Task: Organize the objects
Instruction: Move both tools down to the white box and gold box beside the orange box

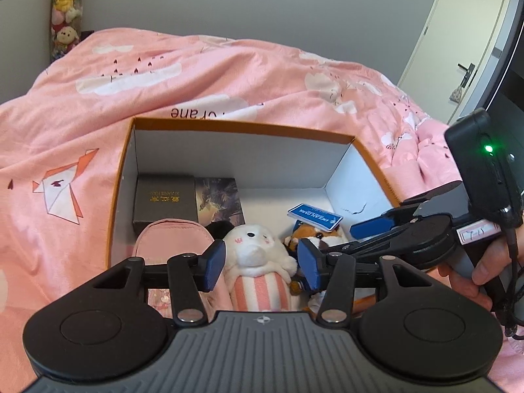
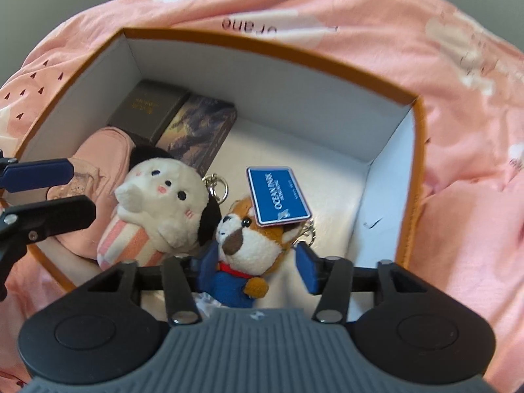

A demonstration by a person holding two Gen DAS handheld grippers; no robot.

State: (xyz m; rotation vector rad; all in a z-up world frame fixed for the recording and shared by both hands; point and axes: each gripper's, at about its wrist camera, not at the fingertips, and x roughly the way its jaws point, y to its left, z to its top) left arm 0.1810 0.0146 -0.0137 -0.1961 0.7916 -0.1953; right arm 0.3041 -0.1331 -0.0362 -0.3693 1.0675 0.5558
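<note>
Pink bedding (image 1: 203,75) with white clouds covers the bed, and on it stands an orange box (image 1: 235,126) with white inner walls, open at the top. Behind the bed you see a grey wall and a white door (image 1: 458,29) at the right.

Your left tool (image 1: 262,263) has its blue pads wide apart. Between them, lower in the box, lies the white plush (image 1: 253,245) with a pink-striped body; I cannot tell if a pad touches it. This tool holds nothing.

Your right tool (image 2: 258,270) also has its pads apart. The fox plush (image 2: 244,239), brown and white with blue clothes, sits between them. The left pad is just beside its body, maybe touching, and the right pad stands clear of it. From the left camera you see this tool reaching over the right wall of the box, with your hand (image 1: 475,268) on its handle.

A blue tag (image 2: 278,196) with white letters lies on the head of the fox plush, and metal key rings (image 2: 217,186) lie between the two plushes. The white plush leans against the fox plush. At the far left corner of the box are a dark grey case (image 2: 147,108) and, beside it, a box with a dark picture (image 2: 199,127). A pink pouch (image 2: 101,157) lies in front of them, against the left wall, partly under the white plush.
</note>
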